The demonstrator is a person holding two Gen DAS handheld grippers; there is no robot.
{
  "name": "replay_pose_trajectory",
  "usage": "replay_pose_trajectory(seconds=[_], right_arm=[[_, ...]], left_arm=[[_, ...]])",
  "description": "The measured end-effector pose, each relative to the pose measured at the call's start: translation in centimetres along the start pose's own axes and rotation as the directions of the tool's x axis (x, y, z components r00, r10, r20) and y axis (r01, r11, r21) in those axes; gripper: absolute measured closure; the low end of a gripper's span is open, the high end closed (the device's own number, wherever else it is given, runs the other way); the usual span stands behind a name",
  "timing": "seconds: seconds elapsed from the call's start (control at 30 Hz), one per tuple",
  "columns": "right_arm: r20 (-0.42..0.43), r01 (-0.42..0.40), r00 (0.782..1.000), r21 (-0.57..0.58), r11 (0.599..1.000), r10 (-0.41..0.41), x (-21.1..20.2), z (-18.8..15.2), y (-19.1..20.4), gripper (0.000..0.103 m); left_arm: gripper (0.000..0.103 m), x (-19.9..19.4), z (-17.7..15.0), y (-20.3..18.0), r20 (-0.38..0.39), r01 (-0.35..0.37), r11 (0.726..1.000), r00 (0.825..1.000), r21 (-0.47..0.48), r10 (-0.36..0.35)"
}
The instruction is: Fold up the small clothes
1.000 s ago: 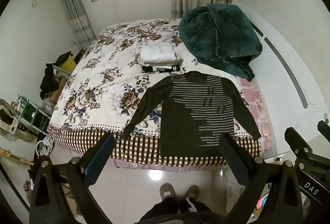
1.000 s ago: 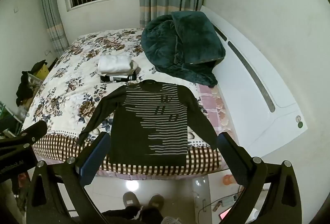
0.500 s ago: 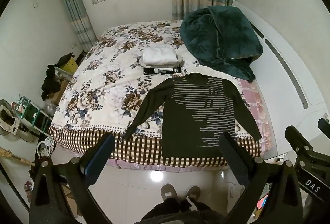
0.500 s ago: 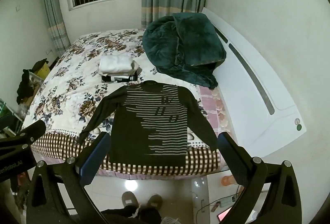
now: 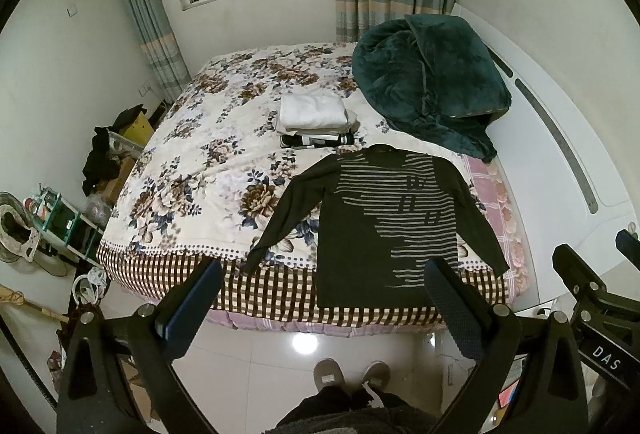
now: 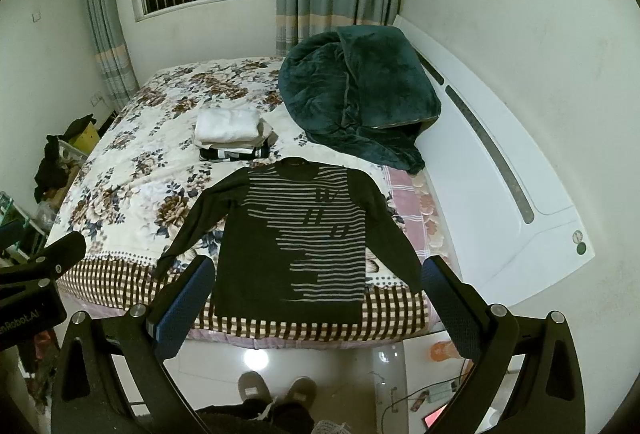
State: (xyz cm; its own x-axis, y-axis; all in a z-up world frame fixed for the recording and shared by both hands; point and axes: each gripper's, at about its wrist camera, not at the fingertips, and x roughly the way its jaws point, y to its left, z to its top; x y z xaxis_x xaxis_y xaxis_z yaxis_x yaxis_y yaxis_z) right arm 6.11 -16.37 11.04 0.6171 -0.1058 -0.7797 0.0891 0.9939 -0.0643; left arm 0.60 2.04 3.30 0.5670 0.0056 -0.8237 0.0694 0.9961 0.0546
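Left wrist: sweater point(image 5: 384, 222) flat on bed point(image 5: 200, 170)

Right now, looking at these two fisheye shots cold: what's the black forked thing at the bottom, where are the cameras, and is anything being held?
No robot here: a person, standing at the bed's foot, holds one two-finger tool in each hand. Each picture comes from a camera on a tool, looking along its fingers. The left tool and right tool are both open and empty, raised above the floor. On the floral bedspread lies a dark striped sweater, spread flat, sleeves out. Behind it sits a stack of folded clothes; a crumpled green blanket lies near the headboard.
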Motion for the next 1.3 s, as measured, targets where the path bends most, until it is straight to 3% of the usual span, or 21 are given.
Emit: replay_pose_trajectory(seconds=[0.8, 0.9, 1.3], right_arm=[[0.008, -0.006, 1.000, -0.008, 1.000, 0.006, -0.3, 0.2, 0.8, 0.000], [0.009, -0.011, 1.000, -0.016, 1.000, 0.011, -0.7, 1.7, 1.9, 0.000], [0.008, -0.012, 1.000, -0.016, 1.000, 0.012, -0.5, 2.2, 2.3, 0.000]], left_arm=[[0.000, 0.4, 0.0, 0.0, 0.007, 0.001, 1.000, 1.000, 0.001, -0.001], [0.000, 0.5, 0.1, 0.1, 0.008, 0.000, 1.000, 1.000, 0.000, 0.000], [0.000, 0.6, 0.3, 0.3, 0.009, 0.002, 1.000, 1.000, -0.006, -0.002]])
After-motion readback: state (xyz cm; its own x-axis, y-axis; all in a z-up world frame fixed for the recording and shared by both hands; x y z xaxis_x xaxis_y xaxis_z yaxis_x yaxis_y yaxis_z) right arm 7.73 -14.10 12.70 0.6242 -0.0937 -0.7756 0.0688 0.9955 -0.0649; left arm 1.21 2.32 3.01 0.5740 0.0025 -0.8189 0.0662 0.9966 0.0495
